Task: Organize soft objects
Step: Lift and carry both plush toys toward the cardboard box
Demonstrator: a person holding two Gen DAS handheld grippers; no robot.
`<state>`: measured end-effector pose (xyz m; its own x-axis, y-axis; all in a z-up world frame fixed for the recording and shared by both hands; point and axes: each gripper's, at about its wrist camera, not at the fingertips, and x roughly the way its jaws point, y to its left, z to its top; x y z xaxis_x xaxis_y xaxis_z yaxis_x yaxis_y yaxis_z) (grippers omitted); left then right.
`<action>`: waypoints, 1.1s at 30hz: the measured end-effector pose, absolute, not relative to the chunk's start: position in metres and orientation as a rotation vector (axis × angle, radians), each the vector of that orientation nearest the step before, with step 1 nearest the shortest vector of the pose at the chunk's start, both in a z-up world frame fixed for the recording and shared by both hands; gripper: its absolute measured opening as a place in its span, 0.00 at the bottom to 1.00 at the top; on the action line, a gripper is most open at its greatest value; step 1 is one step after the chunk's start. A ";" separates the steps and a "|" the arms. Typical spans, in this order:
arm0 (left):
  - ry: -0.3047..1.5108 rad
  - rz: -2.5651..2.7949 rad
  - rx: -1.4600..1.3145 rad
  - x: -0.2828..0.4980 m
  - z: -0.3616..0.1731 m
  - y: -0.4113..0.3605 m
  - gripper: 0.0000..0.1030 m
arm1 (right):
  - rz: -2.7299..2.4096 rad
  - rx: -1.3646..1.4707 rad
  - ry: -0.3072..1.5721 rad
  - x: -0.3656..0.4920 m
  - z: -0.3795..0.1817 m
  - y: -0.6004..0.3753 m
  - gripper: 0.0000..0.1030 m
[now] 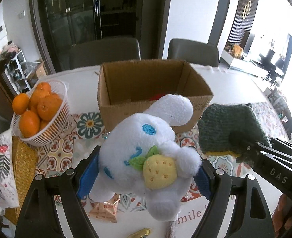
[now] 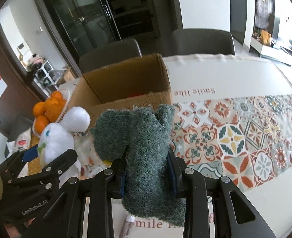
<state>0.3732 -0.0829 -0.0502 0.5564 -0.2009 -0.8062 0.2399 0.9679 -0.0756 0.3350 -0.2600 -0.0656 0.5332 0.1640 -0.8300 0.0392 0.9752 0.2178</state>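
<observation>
Our left gripper (image 1: 146, 170) clamped the white plush toy (image 1: 150, 154) and our right gripper (image 2: 148, 170) pinched the green knitted cloth (image 2: 142, 138), both held above the table short of the cardboard box (image 1: 156, 99), so we judged clearing its near wall before releasing mattered most

A white table (image 2: 225, 75) carries a tile-patterned runner (image 2: 245, 138). Two grey chairs (image 1: 193, 51) stand at its far edge. Behind them is a dark glass-door cabinet (image 1: 76, 13) between white walls (image 1: 193, 10). At right, a dark slatted panel (image 1: 243, 17) adjoins a brightly daylit living area (image 1: 274, 59).
</observation>
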 end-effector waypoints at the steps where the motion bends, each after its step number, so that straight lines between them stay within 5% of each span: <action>1: 0.936 -0.263 0.041 0.371 -0.045 -0.083 0.81 | 0.078 0.222 0.998 0.334 -0.062 -0.259 0.32; 33: 0.763 -0.300 0.021 0.421 0.027 -0.088 0.81 | 0.075 0.256 0.728 0.367 0.020 -0.267 0.32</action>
<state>0.4214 -0.0884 0.0270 0.6823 -0.2600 -0.6833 0.2751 0.9572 -0.0896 0.3674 -0.2673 0.0202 0.7453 0.1558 -0.6482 0.0213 0.9662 0.2568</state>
